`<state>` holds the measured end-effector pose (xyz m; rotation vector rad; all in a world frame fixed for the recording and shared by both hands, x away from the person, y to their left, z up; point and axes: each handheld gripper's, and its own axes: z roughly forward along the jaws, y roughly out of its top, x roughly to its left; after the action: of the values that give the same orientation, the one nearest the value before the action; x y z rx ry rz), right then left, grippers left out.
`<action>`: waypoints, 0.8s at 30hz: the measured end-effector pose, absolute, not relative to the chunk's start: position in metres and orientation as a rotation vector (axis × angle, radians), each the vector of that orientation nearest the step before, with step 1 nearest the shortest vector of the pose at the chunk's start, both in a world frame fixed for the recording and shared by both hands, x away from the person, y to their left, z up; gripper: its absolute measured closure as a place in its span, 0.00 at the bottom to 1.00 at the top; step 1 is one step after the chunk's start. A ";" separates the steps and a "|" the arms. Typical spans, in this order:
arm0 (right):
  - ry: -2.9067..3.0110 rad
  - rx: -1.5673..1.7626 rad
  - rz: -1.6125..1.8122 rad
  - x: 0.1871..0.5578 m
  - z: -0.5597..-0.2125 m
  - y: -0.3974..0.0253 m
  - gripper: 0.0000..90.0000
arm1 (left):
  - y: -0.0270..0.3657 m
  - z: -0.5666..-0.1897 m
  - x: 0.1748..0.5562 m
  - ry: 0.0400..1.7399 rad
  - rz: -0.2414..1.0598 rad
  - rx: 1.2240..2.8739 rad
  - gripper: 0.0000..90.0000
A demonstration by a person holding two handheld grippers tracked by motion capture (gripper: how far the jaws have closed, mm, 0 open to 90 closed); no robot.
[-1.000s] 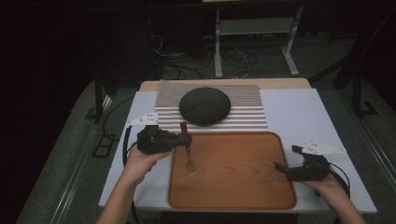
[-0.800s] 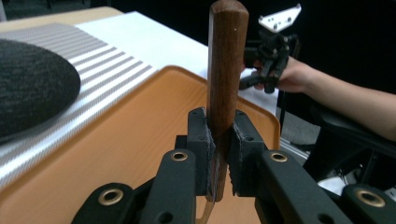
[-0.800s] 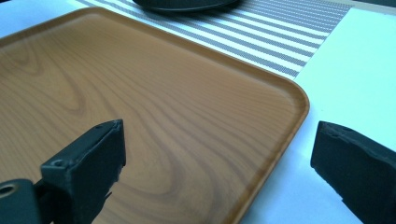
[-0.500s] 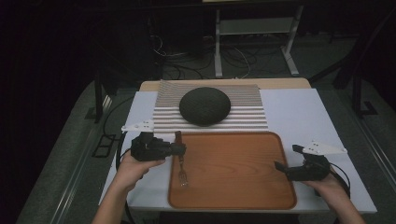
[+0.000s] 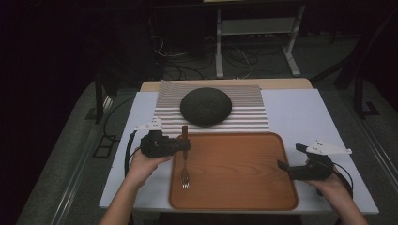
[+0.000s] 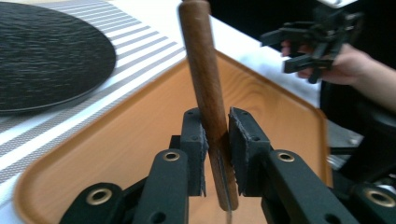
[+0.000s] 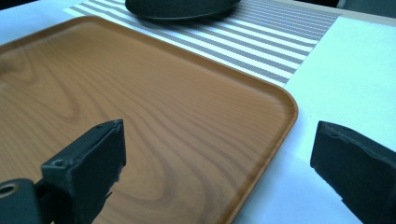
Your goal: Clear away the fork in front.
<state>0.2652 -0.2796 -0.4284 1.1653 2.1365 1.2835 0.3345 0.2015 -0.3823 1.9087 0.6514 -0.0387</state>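
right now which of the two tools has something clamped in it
The left tool: its jaws are shut on the wooden handle of the fork over the tray. The right tool is open, with nothing between its jaws.

Dark plate (image 5: 206, 106) on striped placemat (image 5: 253, 115)

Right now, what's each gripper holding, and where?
Left gripper clamps the wooden-handled metal fork by its handle, low near the metal neck. Right gripper holds nothing.

- Your left gripper (image 5: 185, 144) sits at the left, jaws pinched tight, your forearm angling in from below.
- Your right gripper (image 5: 287, 164) rests low at the right, jaws spread wide, pointing leftward.
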 end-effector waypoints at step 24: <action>2.148 1.164 1.277 0.267 -0.430 -0.279 0.05 | 0.169 -0.433 0.349 0.773 -0.055 2.057 0.76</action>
<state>0.2671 -0.2785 -0.4303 1.1641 2.1482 1.2775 0.3487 0.1693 -0.4329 2.0568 0.7726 -0.0548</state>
